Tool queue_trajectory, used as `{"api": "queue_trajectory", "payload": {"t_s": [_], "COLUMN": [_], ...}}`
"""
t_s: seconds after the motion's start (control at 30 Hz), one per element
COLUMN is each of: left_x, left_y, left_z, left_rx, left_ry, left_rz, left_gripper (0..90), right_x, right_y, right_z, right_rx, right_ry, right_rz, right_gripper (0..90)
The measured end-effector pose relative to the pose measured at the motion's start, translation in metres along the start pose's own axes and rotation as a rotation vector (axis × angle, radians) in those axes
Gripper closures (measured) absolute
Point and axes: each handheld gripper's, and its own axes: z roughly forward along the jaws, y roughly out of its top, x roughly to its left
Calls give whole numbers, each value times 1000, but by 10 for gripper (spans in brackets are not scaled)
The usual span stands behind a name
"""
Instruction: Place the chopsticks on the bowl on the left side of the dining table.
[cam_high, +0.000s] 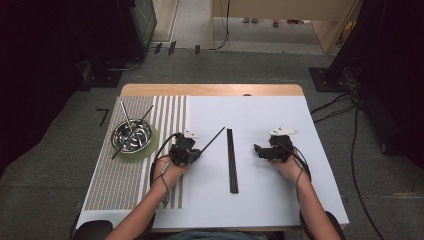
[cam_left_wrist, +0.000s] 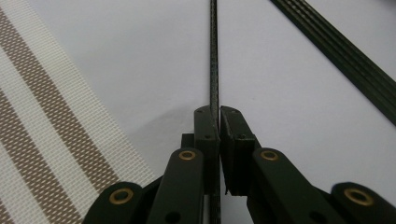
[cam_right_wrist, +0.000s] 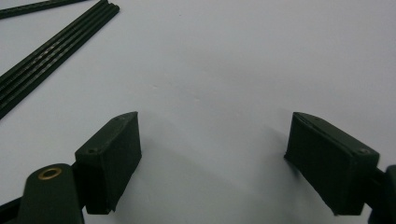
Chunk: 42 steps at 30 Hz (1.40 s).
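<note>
- Grey carpeted floor (cam_high: 60, 165) all round the white-topped wooden table (cam_high: 280, 200).
- Pale wooden furniture panel (cam_high: 280, 10) beyond table's far edge.
- Dark equipment (cam_high: 140, 20) far-left of table; black stand base (cam_high: 327, 80) far-right.
- Black cables (cam_high: 357, 165) on floor, right of table.

The thin rod (cam_left_wrist: 214, 56) runs past the top edge in the left gripper view. The strip bundle (cam_right_wrist: 51, 51) is cut off at the left edge in the right gripper view.
</note>
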Motion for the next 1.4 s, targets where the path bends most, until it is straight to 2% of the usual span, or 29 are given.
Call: {"api": "queue_trajectory", "payload": {"t_s": [0.17, 0.33, 0.53, 0.67, 1.4], "left_x": [-3, -3, 2, 5, 15], "left_y": [-2, -4, -2, 0, 7], "left_z": [3, 3, 2, 1, -17], "left_rx": [-9, -21, -12, -8, -21], "left_ry": [18, 19, -19, -29, -31], "left_rz": [27, 35, 3, -4, -5], "left_gripper": [865, 865, 873, 874, 875], "right_x": [0, 0, 0, 0, 0], "right_y": [0, 0, 0, 0, 0], "right_z": [0, 0, 0, 0, 0], "right_rx": [0, 0, 0, 1, -2], "right_ry": [0, -1, 0, 0, 0], "right_rz": [0, -1, 0, 1, 1], "right_gripper": [175, 175, 175, 175, 175]}}
